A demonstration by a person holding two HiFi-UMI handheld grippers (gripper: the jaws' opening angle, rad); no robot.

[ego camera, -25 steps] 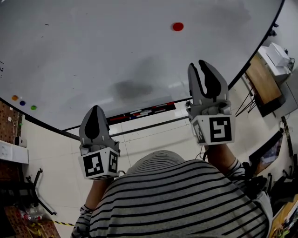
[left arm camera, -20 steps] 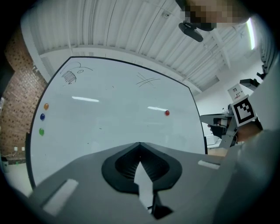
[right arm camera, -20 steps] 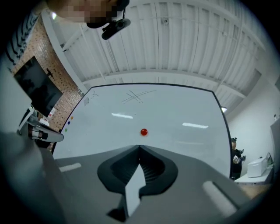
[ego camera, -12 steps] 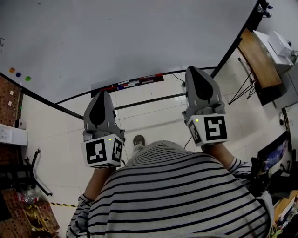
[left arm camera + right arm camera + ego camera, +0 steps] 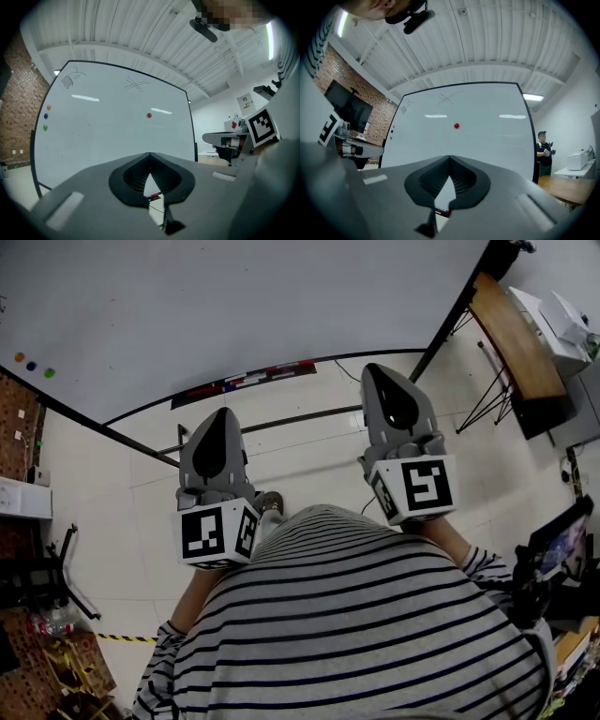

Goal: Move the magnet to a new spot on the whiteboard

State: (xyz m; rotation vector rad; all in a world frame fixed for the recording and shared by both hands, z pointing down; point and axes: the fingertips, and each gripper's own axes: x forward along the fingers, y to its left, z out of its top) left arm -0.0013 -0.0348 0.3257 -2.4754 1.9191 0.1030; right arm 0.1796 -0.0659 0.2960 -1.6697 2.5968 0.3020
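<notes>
We hold the left gripper (image 5: 219, 418) and right gripper (image 5: 377, 371) both closed and empty, over open floor (image 5: 112, 512) before the whiteboard's (image 5: 234, 306) lower edge. The magnet (image 5: 456, 125), a small red dot, sits mid-frame on bare board, well apart from both.

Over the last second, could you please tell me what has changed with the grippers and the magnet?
The right gripper shut its jaws on nothing and drew back from the whiteboard. Both grippers now hang lower, over the floor. The red magnet has left the head view, but the right gripper view shows it on the board. The left gripper stayed shut, and the coloured magnets at the board's left edge are unchanged.
</notes>
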